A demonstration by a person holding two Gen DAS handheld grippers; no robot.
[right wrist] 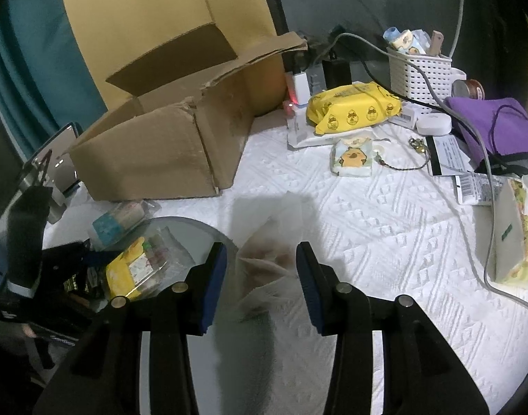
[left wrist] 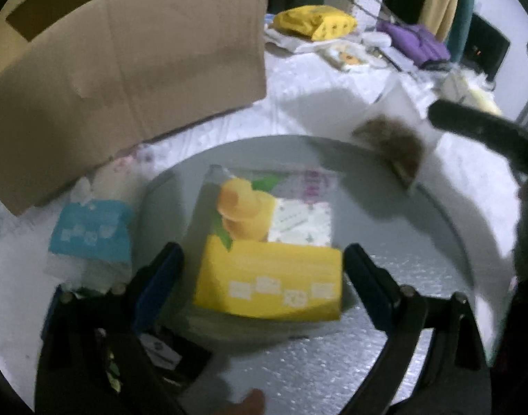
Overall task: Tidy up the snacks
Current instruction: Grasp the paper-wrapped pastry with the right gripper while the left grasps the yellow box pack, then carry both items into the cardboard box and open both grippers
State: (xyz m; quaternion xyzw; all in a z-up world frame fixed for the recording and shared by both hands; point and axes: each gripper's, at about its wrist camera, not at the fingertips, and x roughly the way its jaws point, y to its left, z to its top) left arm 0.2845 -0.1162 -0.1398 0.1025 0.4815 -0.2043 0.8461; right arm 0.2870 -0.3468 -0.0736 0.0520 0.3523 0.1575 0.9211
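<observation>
Snack packets are gathered on a round grey tray [left wrist: 419,276] laid on the white quilted surface [right wrist: 385,224]. A yellow packet [left wrist: 269,282] lies with its long axis across the left wrist view, framed by the wide-set jaws of the left hand-held gripper [left wrist: 264,276], whose pads are not seen to press on it. A clear orange-printed packet [left wrist: 264,204] is lain just behind it. A blue packet [left wrist: 91,228] sits at the tray's left edge. A translucent wrapper [right wrist: 267,259] is seen between the narrow-set jaws of the right hand-held gripper [right wrist: 261,276]; whether it is pinched cannot be told. A cardboard box [right wrist: 167,145] stands behind.
</observation>
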